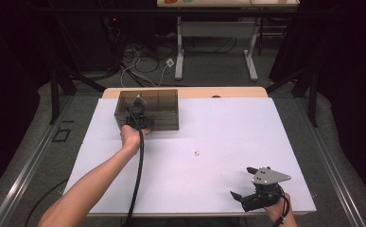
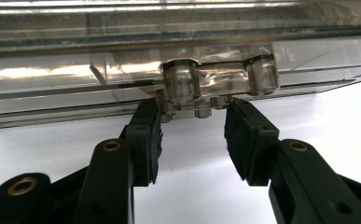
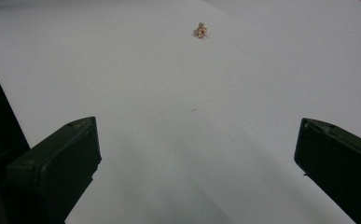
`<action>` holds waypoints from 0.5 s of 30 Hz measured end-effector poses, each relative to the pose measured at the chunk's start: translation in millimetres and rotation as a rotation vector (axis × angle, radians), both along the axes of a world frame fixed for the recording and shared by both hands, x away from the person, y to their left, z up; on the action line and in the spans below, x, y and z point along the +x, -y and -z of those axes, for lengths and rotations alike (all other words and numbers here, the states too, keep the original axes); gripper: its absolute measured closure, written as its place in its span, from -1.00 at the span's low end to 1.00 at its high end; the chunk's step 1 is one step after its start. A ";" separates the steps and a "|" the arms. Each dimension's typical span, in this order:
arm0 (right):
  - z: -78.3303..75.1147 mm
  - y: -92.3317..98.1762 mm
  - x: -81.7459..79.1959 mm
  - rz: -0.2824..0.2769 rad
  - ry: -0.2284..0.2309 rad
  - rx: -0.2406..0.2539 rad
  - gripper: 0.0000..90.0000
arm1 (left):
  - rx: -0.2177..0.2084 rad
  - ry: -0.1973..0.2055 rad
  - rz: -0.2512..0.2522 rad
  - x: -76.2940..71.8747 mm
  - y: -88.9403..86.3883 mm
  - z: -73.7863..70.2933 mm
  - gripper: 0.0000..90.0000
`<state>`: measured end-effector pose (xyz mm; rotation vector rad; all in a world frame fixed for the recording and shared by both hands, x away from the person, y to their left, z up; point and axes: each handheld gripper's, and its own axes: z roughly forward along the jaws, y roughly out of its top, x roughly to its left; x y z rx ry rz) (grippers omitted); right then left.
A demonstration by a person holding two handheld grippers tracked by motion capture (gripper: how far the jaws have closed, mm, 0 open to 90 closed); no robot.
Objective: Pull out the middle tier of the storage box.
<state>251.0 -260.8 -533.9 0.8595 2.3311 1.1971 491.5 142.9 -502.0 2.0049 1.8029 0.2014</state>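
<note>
right hand-held gripper [image 1: 241, 187] wide | left hand-held gripper [image 2: 192, 126] narrowed at latch [image 2: 194, 110] | one box [image 1: 164, 101] | one trinket [image 3: 199, 30]

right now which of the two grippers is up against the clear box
The left gripper, at the clear box: its jaws straddle the latch on the front wall. The right gripper sits wide open near the table's front edge, apart from the box.
</note>
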 end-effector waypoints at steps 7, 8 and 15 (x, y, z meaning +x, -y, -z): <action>0.6 -0.7 0.1 -0.002 0.008 0.004 -1.00 | 0.001 -0.001 0.004 0.1 -0.1 -0.2 0.26; 0.5 -0.8 0.0 0.000 0.007 0.005 -1.00 | 0.000 -0.002 0.004 0.1 -0.2 -0.2 0.26; 0.7 -0.3 0.2 0.000 0.000 0.006 -1.00 | 0.002 -0.004 0.015 0.5 -0.6 -0.3 0.26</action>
